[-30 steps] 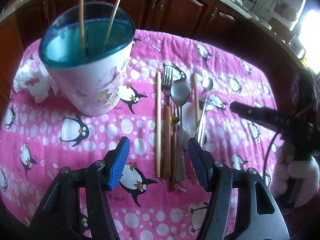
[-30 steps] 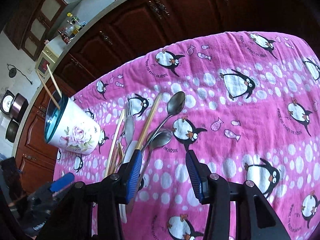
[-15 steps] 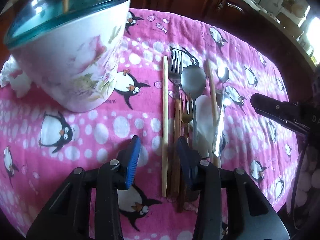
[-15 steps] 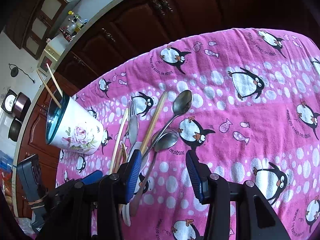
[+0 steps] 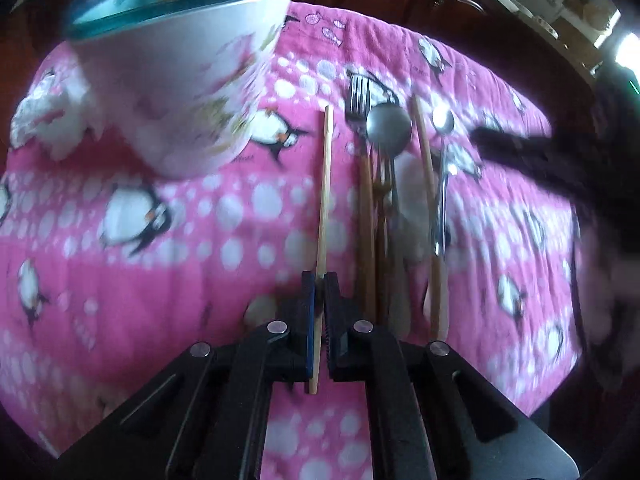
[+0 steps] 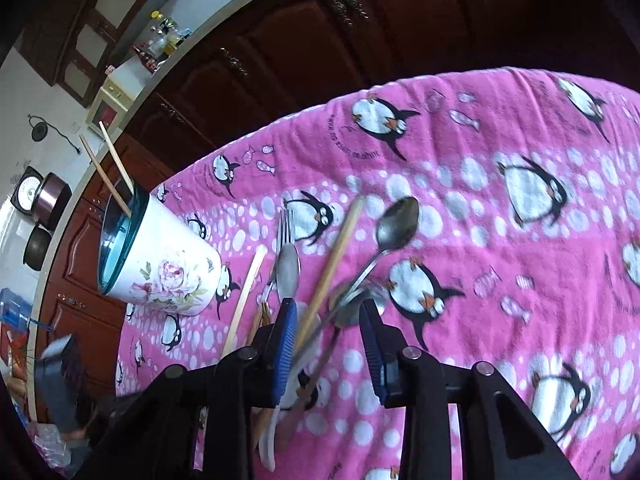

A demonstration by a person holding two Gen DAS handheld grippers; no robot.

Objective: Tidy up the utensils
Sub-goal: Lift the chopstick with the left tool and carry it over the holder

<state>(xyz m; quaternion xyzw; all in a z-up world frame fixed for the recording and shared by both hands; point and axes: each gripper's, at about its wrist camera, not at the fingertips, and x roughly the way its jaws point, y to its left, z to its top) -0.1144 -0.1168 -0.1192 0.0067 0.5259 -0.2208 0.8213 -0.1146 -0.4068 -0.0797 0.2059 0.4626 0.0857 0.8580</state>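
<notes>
The left wrist view sits low and close over the pink cloth (image 5: 160, 280), looking along its fingers at the utensils (image 5: 384, 200), the cup (image 5: 180, 80) looming near on the left. The right wrist view sits higher and looks down slantwise. Both share the cloth (image 6: 500, 280), cup (image 6: 160, 272), utensils (image 6: 320, 272) and dark cabinets (image 6: 360, 40).

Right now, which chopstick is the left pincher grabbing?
The pale, thin chopstick lying by itself, nearest the flowery cup. The left gripper is shut on its near end. The darker chopstick sits untouched among the spoons.
</notes>
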